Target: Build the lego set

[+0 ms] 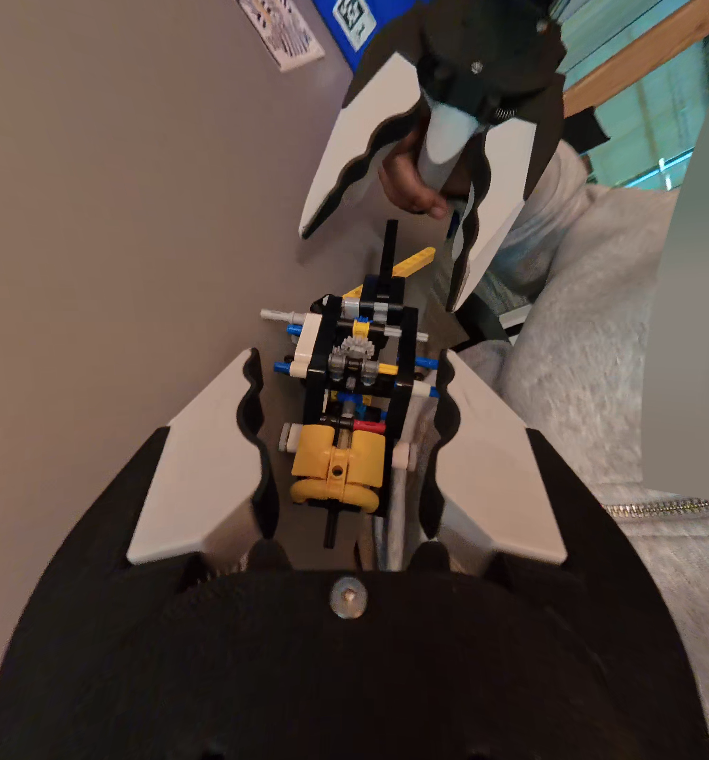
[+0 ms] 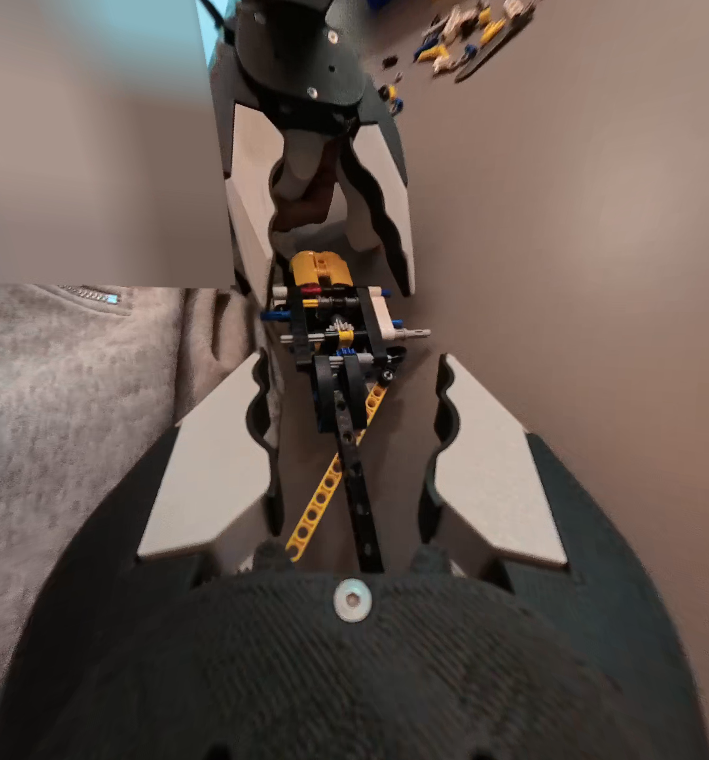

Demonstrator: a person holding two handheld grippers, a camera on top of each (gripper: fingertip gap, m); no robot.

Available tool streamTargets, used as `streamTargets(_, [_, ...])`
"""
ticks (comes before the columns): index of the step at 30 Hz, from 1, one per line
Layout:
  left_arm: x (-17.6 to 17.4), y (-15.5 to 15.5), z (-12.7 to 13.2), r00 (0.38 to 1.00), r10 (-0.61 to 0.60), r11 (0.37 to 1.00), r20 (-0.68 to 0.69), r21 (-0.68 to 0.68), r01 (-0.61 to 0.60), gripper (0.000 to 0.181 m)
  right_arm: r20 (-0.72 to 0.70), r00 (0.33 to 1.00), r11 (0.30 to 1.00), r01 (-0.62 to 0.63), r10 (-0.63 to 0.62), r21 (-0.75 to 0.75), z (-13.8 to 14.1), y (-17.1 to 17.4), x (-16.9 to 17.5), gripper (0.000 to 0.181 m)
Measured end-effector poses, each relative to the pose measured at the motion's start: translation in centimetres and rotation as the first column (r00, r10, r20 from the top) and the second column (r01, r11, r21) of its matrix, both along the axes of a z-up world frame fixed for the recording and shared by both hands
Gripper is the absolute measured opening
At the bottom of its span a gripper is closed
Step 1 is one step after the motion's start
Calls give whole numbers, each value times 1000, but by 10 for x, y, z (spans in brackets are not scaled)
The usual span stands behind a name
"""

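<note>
- The left gripper [image 1: 346, 370] has its jaws wide apart, one on each side of the lego model [image 1: 353, 386]; whether the pads touch the model's side pins cannot be told.
- The right gripper [image 2: 351, 370] is likewise spread open, straddling the long black beam [image 2: 355, 485] that sticks out of the model's other end, without touching it.
- The model lies on the grey-brown table [image 1: 118, 246] between the two grippers, which face each other along its length. Its yellow block [image 1: 338, 456] points toward the left gripper; a small grey gear [image 1: 353, 349] sits in the middle of the black frame.
- A yellow holed beam [image 2: 332, 473] lies slanted on the table under the black beam, crossing it.
- In the left view a hand [image 1: 410, 181] grips the handle of the far gripper.
- A grey fleece sleeve [image 1: 570, 370] fills the table's near edge beside the model.
- Farther off, loose pieces [image 2: 468, 37] lie scattered, blurred; a printed sheet [image 1: 281, 31] and a blue box [image 1: 346, 24] sit at the table's far side.
</note>
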State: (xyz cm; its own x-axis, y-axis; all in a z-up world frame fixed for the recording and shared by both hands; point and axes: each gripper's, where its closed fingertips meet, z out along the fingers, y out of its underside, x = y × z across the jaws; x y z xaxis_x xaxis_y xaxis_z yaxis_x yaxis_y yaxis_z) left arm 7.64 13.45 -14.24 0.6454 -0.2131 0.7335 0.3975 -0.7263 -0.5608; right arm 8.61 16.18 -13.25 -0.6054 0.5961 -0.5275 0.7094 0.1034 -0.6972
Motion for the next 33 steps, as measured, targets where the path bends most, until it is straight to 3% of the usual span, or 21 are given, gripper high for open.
streamTargets(8, [4, 4, -12, 999, -34, 995, -24, -92, 32, 82, 112, 987, 992, -105, 113, -76, -16, -10, -1, 78])
streamTargets(17, [8, 5, -10, 998, -58, 995, 16, -83, 59, 74, 141, 972, 970, -164, 190, -181, -11, -17, 3, 55])
streamTargets(33, [6, 10, -11, 999, -46, 998, -6, -41, 46, 73, 152, 965, 961, -182, 215, -207, -10, -18, 4, 50])
